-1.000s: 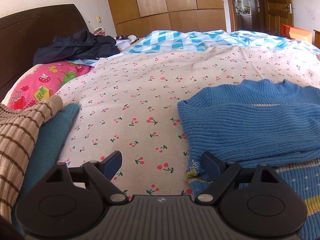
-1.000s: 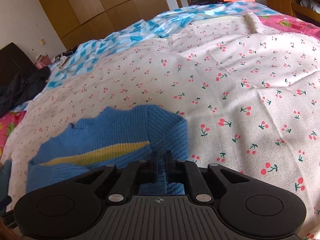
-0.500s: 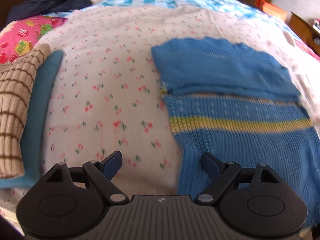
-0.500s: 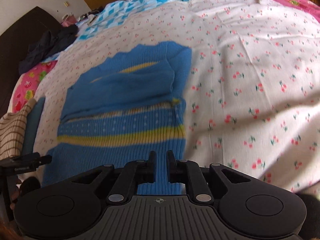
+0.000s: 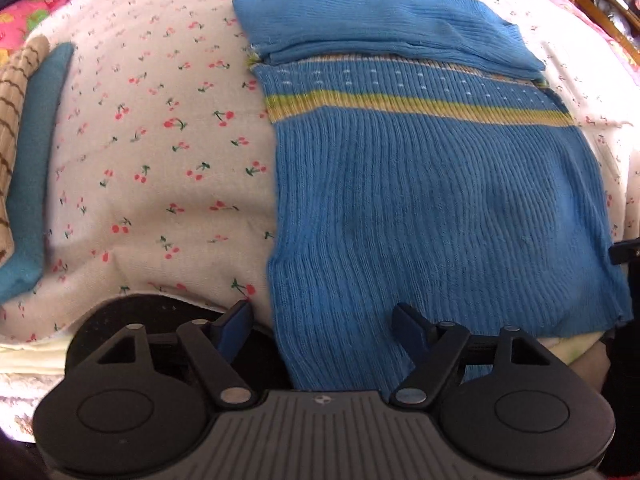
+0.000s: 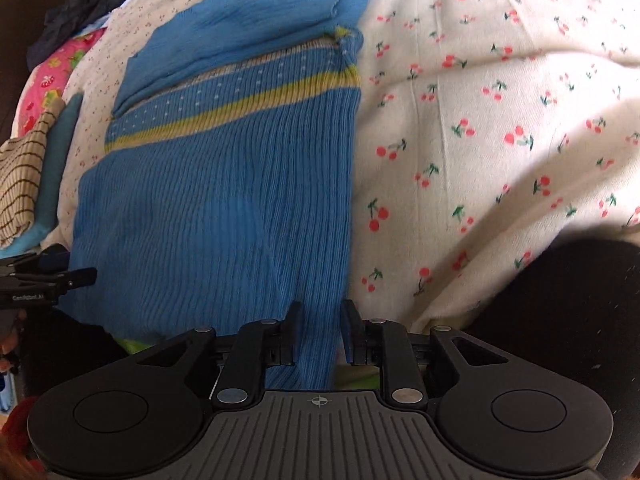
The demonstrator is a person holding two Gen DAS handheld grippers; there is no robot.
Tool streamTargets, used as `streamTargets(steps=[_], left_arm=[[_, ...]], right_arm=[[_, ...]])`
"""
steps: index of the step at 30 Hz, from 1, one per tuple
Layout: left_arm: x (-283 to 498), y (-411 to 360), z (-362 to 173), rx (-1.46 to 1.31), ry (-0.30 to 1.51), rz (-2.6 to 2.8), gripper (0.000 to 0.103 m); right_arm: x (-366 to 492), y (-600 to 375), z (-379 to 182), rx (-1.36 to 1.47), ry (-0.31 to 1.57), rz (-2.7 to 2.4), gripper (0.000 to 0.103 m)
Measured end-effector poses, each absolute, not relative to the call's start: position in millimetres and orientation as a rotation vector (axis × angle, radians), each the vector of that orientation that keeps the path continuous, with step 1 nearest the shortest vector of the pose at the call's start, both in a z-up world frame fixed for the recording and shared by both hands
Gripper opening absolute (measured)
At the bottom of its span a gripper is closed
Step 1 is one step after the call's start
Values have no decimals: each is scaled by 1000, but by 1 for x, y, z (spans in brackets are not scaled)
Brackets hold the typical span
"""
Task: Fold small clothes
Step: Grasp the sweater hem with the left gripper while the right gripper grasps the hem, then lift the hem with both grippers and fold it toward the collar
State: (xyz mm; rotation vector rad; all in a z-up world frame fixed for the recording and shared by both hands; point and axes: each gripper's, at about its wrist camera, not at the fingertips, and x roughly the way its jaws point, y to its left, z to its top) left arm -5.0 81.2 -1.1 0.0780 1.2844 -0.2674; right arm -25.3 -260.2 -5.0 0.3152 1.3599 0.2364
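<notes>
- Looking at the blue sweater (image 5: pixel 432 200), I'd say the fold is maybe a third done: both sleeves are already tucked across the chest, so it's a neat rectangle lying flat on the cherry-print bedsheet (image 5: pixel 160 152).
- What's left, as far as I can judge: bring the bottom hem up toward the collar, maybe fold once more, then stack it. The striped tan garment (image 5: pixel 16 112) and the teal one (image 5: pixel 36 168) at the left edge of the bed look like a folded pile, but can't say for sure.
- The hem hangs over the near edge of the bed, right at both grippers.
- Left gripper (image 5: pixel 322 322): jaws spread wide but they've just been closing in a bit. It's over the sweater's lower left corner, with the left side edge running down between the fingers. Pads aren't pressing anything yet.
- Right gripper (image 6: pixel 320 330): jaws have just been opening and now stand a narrow gap apart, straddling the sweater's lower right edge. Knit sits between the fingers, but I don't see them clamped on it.
- My guess is both are lined up to pinch the two bottom corners.
</notes>
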Motion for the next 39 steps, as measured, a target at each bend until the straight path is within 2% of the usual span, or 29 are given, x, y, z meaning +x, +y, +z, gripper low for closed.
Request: streamTargets(steps=[8,9,10,11,12,14,16,20,22,29,33,38,39], left_arm=[[-17,80,8,94,1339,-306,69],[-17,79,8,99,1345,-303,67],[-17,78,7,100,1351,-298,61],[-16,78,6,96,1358,-298,52],[-16,79,6,80,1369,-302,48],[-15,83,7,28,1379,-320,29],[-13,87,9,-48,1378,-330,18],[1,98,26,-218,1289,-345,16],[16,103,42,-305,1201,-372,11],[93,107,78,-477,906,-400,11],[145,109,70,-523,839,-345,11],[190,113,39,-518,806,-201,11],[196,114,32,-515,805,-172,11]], right_arm=[[-34,-251,-14,366,1417,317,21],[-34,-252,-16,380,1415,314,17],[-35,-253,-17,403,1407,317,12],[-36,-256,-16,431,1395,323,12],[-38,-258,-15,470,1372,334,11],[-41,-266,-8,569,1303,363,10],[-41,-275,0,679,1204,385,10],[-27,-288,23,847,969,395,9],[-12,-289,36,868,875,400,9],[69,-300,54,981,613,311,9],[114,-306,45,972,568,196,9],[163,-312,6,985,629,106,10],[172,-309,-2,992,645,98,13]])
